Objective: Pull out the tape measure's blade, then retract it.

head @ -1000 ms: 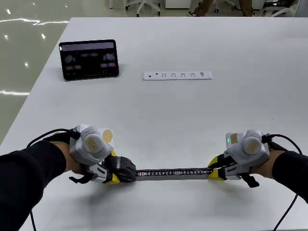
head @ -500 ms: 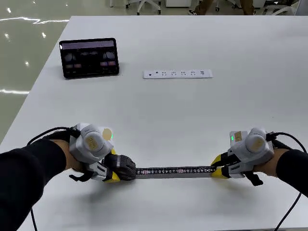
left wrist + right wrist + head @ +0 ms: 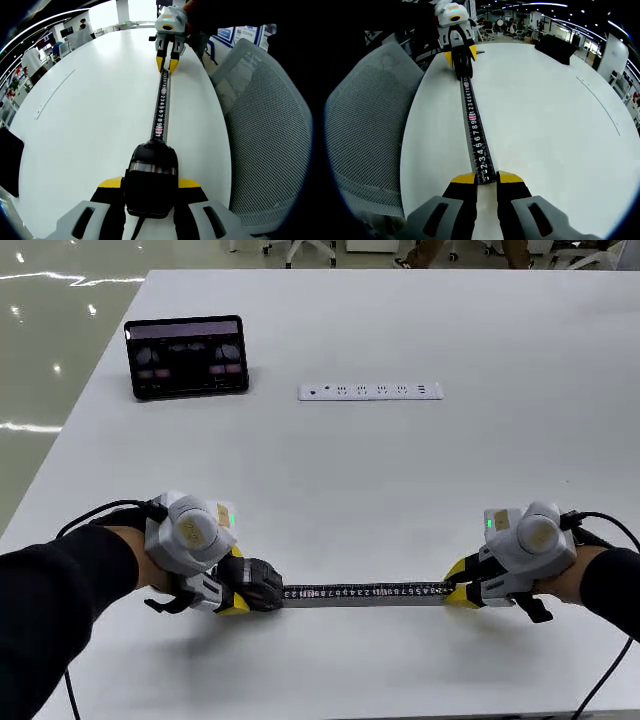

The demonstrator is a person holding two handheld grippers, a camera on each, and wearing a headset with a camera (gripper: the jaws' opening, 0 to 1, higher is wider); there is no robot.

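Far beyond the left gripper (image 3: 238, 587), leaving a dark tablet (image 3: 186, 357) untouched at the left of the white table (image 3: 400, 480). Between that gripper's jaws, clamping the tape measure's black case (image 3: 260, 585), jaws narrow against its two sides and low on the table, probably anchoring it against the pull. From the case mouth just ahead of those jaws, stretching the blade (image 3: 365, 592) rightward, low along the table, numbers up, straight toward the other gripper; passing well short of a white power strip (image 3: 370, 392) lying beyond it. At the blade's far end, pinching its tip in the right gripper (image 3: 458, 585), jaws nearly together, likely guarding the end so the spring cannot snatch it back. Judging the pull-out well along, the retract not yet begun.
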